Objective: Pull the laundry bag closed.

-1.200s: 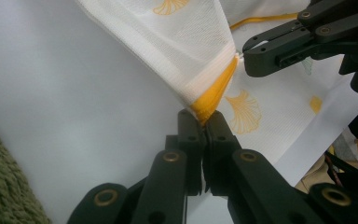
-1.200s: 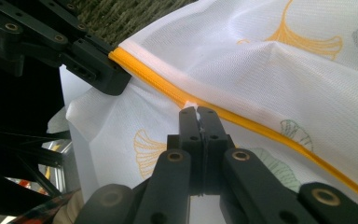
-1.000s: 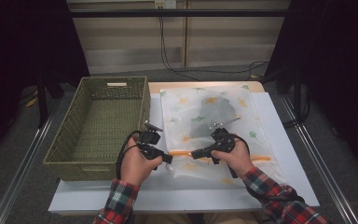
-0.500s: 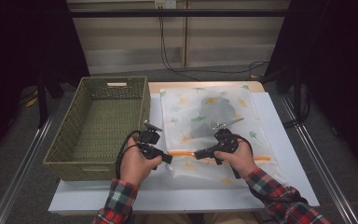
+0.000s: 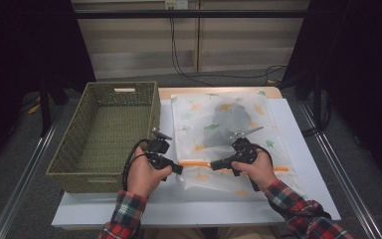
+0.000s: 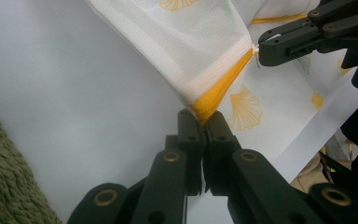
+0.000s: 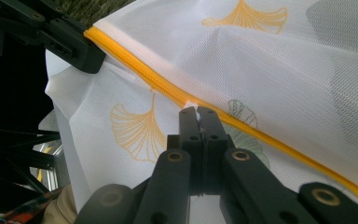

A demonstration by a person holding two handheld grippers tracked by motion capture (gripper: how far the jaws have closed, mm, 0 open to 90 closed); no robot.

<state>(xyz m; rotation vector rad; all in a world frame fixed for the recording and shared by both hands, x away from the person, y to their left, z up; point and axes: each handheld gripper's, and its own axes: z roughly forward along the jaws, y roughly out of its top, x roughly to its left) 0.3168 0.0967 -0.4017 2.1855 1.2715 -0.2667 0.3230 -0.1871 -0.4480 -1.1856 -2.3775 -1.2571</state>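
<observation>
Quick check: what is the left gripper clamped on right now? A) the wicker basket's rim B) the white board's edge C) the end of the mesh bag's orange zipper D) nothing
C: in the left gripper view, the left gripper has its jaws shut on the orange zipper end of the mesh bag.

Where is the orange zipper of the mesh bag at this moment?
In the high view, the orange zipper runs across the near part of the mesh bag, right of the wicker basket, between the left hand-held gripper and right hand-held gripper.

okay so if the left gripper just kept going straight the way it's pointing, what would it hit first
Likely the right gripper. The left gripper, its jaws shut on the mesh bag's orange zipper end, points along that zipper toward the other's tip; depth is hard to judge.
</observation>
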